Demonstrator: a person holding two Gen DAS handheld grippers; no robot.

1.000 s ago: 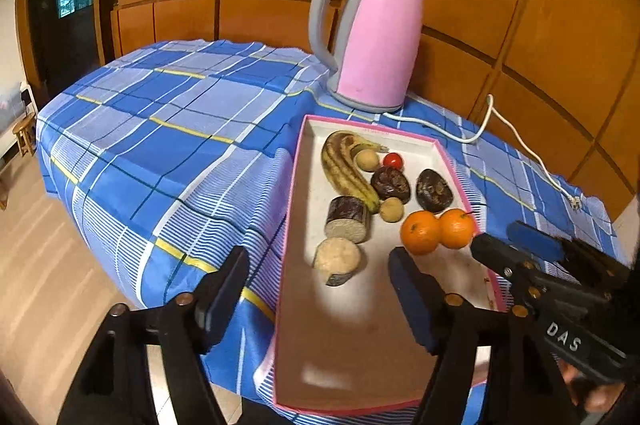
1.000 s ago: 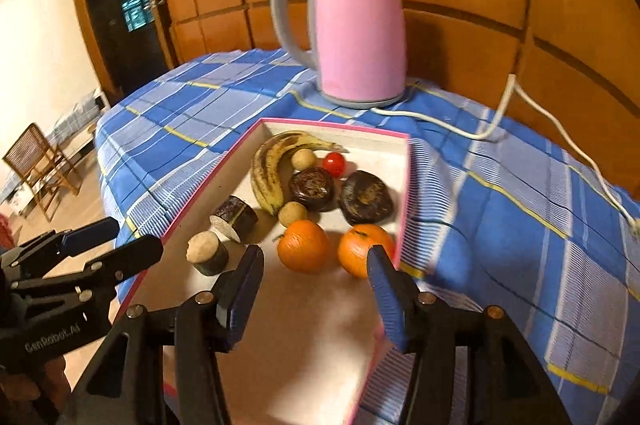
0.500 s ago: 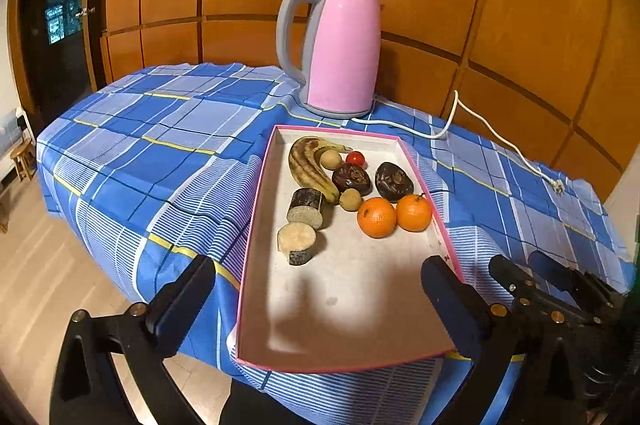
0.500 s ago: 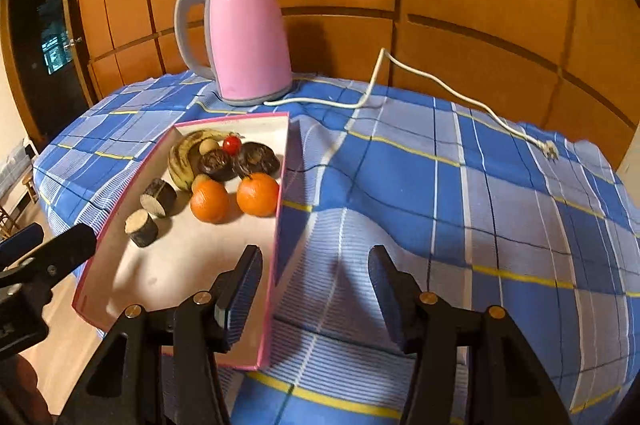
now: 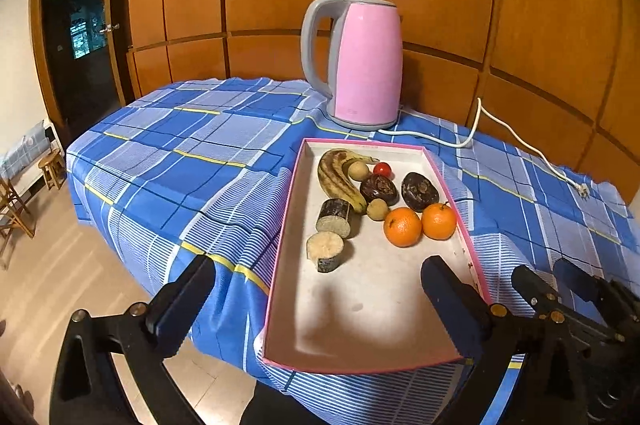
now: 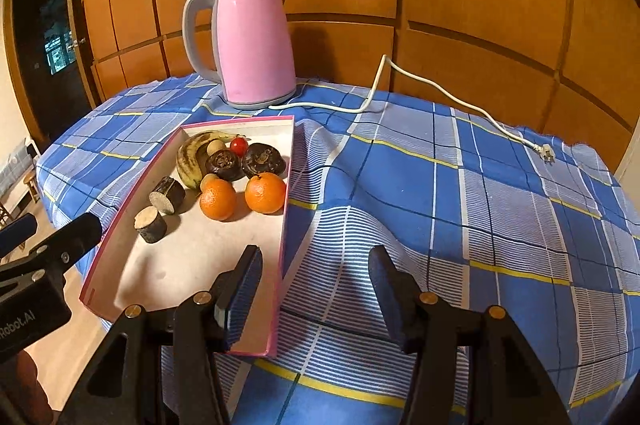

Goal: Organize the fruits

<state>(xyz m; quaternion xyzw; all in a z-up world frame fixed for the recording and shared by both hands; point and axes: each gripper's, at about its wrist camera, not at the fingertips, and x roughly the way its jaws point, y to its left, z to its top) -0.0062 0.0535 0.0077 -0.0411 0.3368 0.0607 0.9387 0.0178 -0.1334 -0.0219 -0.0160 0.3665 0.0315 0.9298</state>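
Observation:
A shallow pink-rimmed tray [image 5: 287, 225] [image 6: 285, 213] lies on the blue checked tablecloth. At its far end are a spotted banana [image 5: 338, 179], two oranges [image 5: 402, 227] [image 6: 218, 199], a cherry tomato [image 5: 382, 169], two dark round fruits [image 5: 419, 192], small tan fruits [image 5: 377, 209] and two cut sugarcane pieces [image 5: 325, 251] [image 6: 151, 223]. My left gripper [image 5: 316, 305] hangs open and wide above the tray's bare near end, holding nothing. My right gripper [image 6: 316, 293] is open and empty, astride the tray's right rim and the cloth beside it.
A pink electric kettle [image 5: 366, 65] [image 6: 256, 45] stands behind the tray, its white cord [image 6: 440, 93] trailing right across the cloth to a loose plug [image 6: 546, 153]. Wooden wall panels back the table. The table's near-left edge drops to the floor [image 5: 52, 289].
Both grippers pulled back from the fruit. The left jaws spread much wider. The right gripper swung right, from over the tray to its right rim and the cloth.

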